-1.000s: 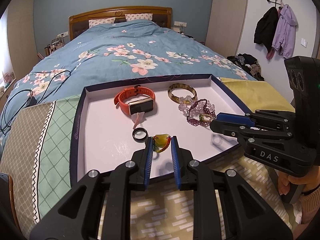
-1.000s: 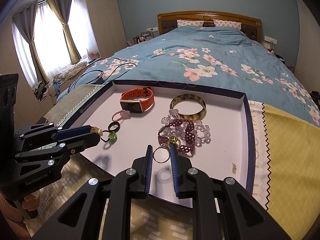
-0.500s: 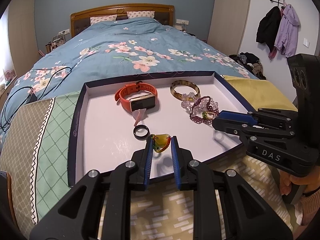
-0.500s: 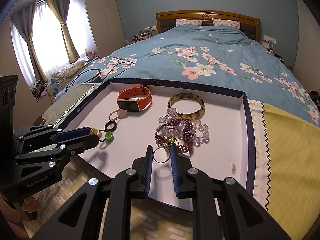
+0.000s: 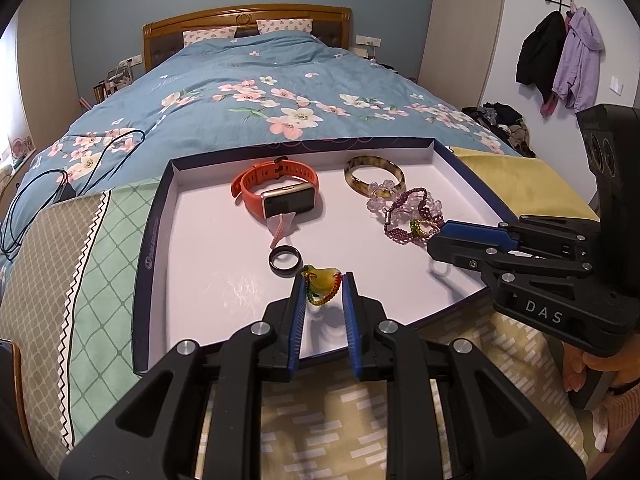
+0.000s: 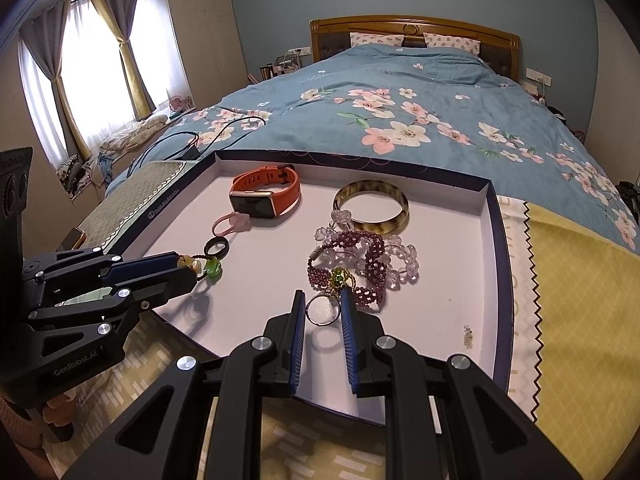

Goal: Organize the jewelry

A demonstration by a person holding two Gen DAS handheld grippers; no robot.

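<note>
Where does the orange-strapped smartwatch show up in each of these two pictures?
Left wrist view: orange-strapped smartwatch lies at upper centre, in the tray's far part.
Right wrist view: it lies upper left of centre.
Shared landmark: the brown mottled bangle, to its right in both.

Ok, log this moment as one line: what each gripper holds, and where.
left gripper: shut on green-yellow beaded charm | right gripper: shut on silver ring | both over white tray | jewelry unsorted

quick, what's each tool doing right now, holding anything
left tool: closed on the yellow-green bead charm, held above the tray.
right tool: closed on the thin silver ring.
</note>
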